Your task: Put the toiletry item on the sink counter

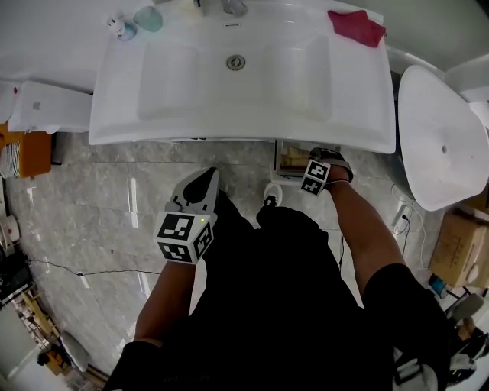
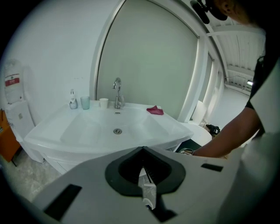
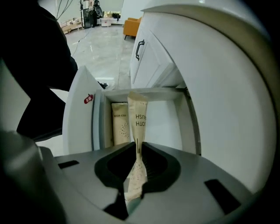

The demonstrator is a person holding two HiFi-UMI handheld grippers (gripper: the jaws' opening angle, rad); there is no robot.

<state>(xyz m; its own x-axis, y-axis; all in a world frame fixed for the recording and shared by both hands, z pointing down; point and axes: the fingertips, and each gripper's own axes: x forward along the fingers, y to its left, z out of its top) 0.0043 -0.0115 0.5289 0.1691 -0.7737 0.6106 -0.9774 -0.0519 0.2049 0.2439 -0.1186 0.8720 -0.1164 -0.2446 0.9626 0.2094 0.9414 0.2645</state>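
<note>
- White sink counter [image 1: 367, 114] with a sunken basin and drain [image 1: 236, 62], over a glossy grey marble floor [image 1: 99, 191]. The left gripper view showed a faucet [image 2: 117, 92] and an arched mirror [image 2: 148, 57] behind it.
- Right gripper [image 3: 137, 146] was low, under the counter's front edge, at an open white compartment [image 3: 168, 122]. Jaws were nearly together, pinched on a thin beige paper toothbrush packet [image 3: 137, 118]. The packet stood up out of the jaws with its print upside down.
- So the toiletry item was in the right gripper at the compartment mouth, below the counter and not on it.
- Left gripper [image 2: 143, 151] hung in front of the sink above the floor. Jaws were closed together, nothing between them.
- A second beige packet [image 3: 120, 124] stood upright inside the compartment, just behind and left of the held one. The white compartment door [image 3: 76, 113] was swung open at the left.
- On the counter's back edge were a small bottle [image 1: 120, 27] and a teal cup [image 1: 148, 18] at the left, and a red cloth [image 1: 356, 27] at the right.
- A white toilet [image 1: 435, 137] was close on the right side of the counter.
- The person's black clothing filled the space between the two grippers.
</note>
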